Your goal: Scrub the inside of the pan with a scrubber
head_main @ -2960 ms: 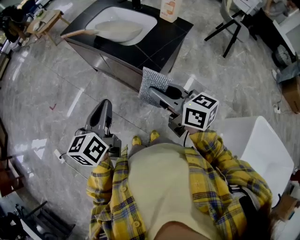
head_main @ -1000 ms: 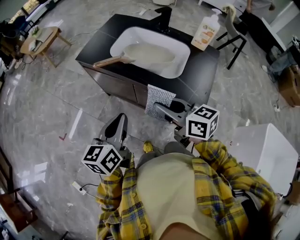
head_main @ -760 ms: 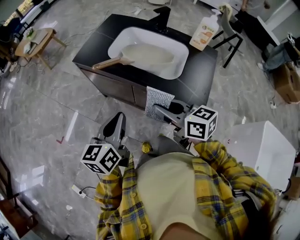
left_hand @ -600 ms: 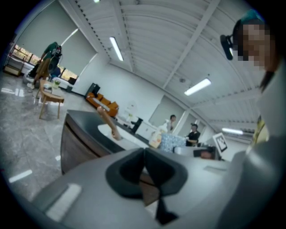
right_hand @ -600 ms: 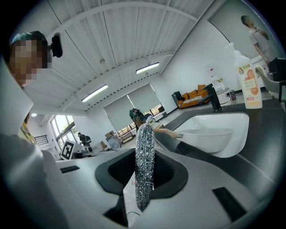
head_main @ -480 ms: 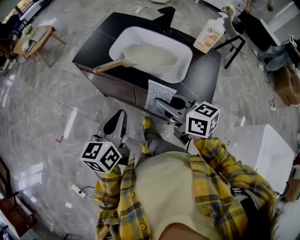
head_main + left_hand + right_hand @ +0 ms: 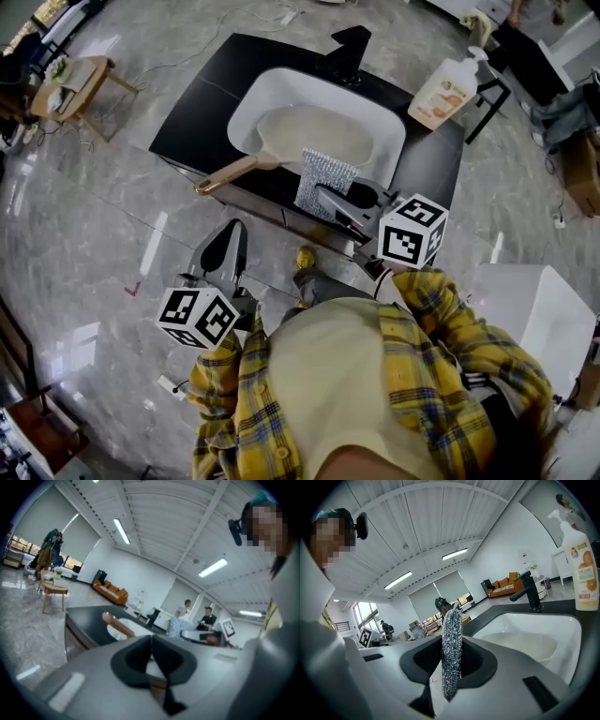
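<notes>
The pale cream round pan point(image 7: 319, 136) lies flat, open side up, in the white sink basin point(image 7: 247, 108). Its light wooden handle point(image 7: 234, 173) points out over the front left rim of the basin, above the black counter point(image 7: 202, 103). The silvery rectangular mesh scrubber point(image 7: 323, 173) stands on its edge, pinched between the jaws of the right gripper point(image 7: 330, 199). It is near the front side of the pan, apart from it.

Your pan point(image 7: 314, 136) lies in the sink point(image 7: 281, 80), handle out left over the counter point(image 7: 202, 122); faucet point(image 7: 349, 47) behind the sink, soap bottle point(image 7: 445, 89) at its right — the scrubber point(image 7: 323, 178) in your right gripper point(image 7: 323, 195) sits over the near rim; your left gripper point(image 7: 232, 234) is left, before the counter.
</notes>
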Tool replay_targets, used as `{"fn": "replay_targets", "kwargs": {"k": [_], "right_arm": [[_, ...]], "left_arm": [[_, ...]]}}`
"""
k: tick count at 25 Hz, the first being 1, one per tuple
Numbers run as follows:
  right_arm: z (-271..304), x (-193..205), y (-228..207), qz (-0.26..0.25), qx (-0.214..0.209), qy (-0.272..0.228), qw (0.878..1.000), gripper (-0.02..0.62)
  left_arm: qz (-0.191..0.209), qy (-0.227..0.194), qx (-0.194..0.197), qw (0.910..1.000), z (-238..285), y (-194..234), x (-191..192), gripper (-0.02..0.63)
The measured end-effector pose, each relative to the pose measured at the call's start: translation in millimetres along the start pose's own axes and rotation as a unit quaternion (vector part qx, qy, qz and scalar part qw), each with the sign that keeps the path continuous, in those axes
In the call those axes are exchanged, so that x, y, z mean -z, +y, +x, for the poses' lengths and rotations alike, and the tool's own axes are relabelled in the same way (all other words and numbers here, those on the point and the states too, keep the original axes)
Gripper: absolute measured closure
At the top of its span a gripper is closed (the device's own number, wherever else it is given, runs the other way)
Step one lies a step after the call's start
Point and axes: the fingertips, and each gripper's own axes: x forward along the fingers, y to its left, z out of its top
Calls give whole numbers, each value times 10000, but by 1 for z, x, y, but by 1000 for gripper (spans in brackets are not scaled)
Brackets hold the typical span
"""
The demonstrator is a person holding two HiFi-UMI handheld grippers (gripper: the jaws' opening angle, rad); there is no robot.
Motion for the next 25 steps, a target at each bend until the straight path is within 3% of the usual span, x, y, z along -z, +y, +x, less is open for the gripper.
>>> {"fn": "replay_targets", "kwargs": {"k": [5,15,19,25], "right_arm": [[10,-31,-31,112,42,-253,9996,508],[7,-48,-75,273,356,-527,9976,508],[3,-51,-87,334,594,-612,9958,508],[9,-56,-107,258,1141,-633,9911,508]], "left_arm": [[435,55,-212,9988,16,13,-34,598],[1136,-146,-300,9930,46,33,-101,598],[1519,73,-58,9883,66,35,-118,598],[2020,1029,838,9703,109,38,-107,594]]}}
